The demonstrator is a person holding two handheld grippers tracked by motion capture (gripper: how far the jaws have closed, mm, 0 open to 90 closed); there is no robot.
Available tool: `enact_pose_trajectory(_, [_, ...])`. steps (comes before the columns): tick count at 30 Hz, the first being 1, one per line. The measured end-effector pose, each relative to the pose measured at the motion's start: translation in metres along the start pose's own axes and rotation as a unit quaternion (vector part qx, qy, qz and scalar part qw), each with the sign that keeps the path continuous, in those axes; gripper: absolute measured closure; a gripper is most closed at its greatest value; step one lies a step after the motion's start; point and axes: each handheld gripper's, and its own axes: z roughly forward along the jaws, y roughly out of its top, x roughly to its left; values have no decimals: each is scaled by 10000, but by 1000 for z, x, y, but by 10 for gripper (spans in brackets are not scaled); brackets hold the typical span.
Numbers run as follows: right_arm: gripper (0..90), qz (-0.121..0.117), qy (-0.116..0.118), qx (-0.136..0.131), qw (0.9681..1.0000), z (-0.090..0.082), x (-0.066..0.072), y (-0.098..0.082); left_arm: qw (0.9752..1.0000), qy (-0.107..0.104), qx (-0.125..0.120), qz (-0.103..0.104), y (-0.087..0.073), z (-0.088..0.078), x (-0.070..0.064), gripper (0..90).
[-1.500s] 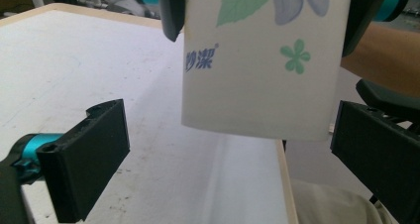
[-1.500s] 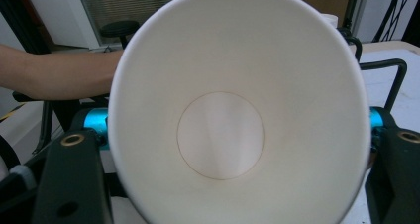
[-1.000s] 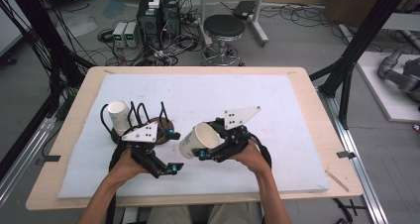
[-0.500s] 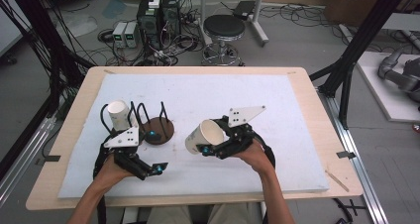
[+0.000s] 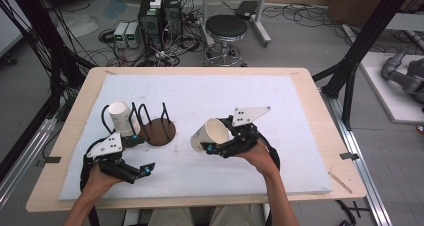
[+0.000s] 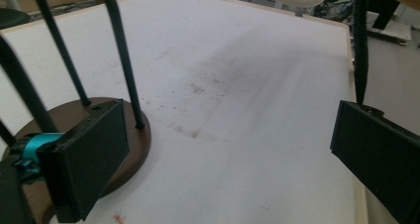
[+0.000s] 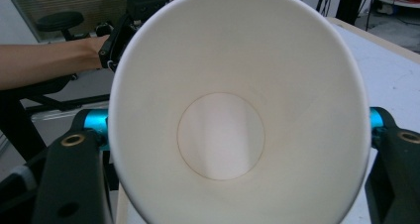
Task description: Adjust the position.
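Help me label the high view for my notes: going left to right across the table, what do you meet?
Left tongs → brown round rack base → paper cup held in the right tongs → grey three-cornered plate.

I look down and forward from high over the table (image 5: 300,111). My left gripper camera skims low across it, beside the rack (image 6: 124,149). My right camera stares closely into a cup (image 7: 233,135), also seen from above.

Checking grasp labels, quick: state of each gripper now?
Left gripper: open, holding nothing.
Right gripper: shut on a paper cup, its mouth facing the gripper's camera.
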Motion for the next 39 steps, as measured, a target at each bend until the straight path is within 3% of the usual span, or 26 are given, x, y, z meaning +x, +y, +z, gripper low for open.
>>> enact_pose_trajectory(7, [280, 57, -121, 83, 9999, -1, -2, -1, 9993, 346, -102, -116, -10, -9, 4, 18])
enact_pose_trajectory(15, [280, 47, -422, 456, 9981, 2, -4, 3, 9976, 600, -228, -261, -16, -13, 7, 17])
enact_pose_trajectory(20, [280, 113, -481, 615, 9969, 5, -6, 4, 9961, 799, -254, -273, -20, -16, 9, 18])
enact_pose_trajectory(26, [280, 120, -635, 879, 9940, 7, -8, 5, 9942, 1003, -258, -291, -25, -17, 11, 17])
enact_pose_trajectory(39, [281, 106, -969, 1298, 9867, 14, -13, 6, 9922, 1189, -194, -333, -32, -16, 13, 18])
